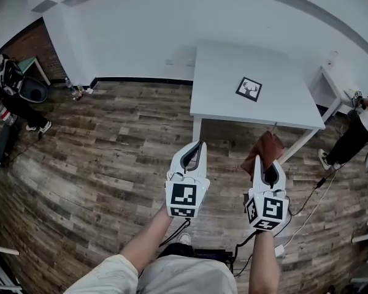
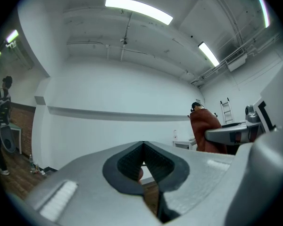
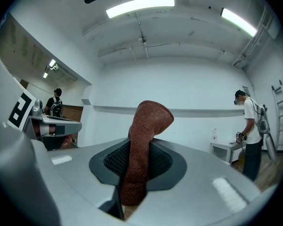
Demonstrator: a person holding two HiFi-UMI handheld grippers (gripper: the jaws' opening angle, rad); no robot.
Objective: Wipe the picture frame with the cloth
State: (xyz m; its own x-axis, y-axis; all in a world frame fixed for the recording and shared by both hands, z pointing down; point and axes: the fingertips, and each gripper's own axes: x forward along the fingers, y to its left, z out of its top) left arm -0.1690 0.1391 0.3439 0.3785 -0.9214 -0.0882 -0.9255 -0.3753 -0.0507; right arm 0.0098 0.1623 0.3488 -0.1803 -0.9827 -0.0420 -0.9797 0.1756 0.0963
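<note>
Left tool (image 2: 143,148) jaws together, brown cloth (image 2: 205,132) at right

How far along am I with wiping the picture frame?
Done: the cloth is picked up, pinched in the right gripper. In hand: both grippers are over the floor, short of the table. Left: the frame lies flat on the table, not yet wiped. The left gripper is shut, empty.

Coarse-knit rust cloth (image 3: 144,149), smooth matt white table (image 1: 233,72), grainy wood-plank floor (image 1: 110,133)
</note>
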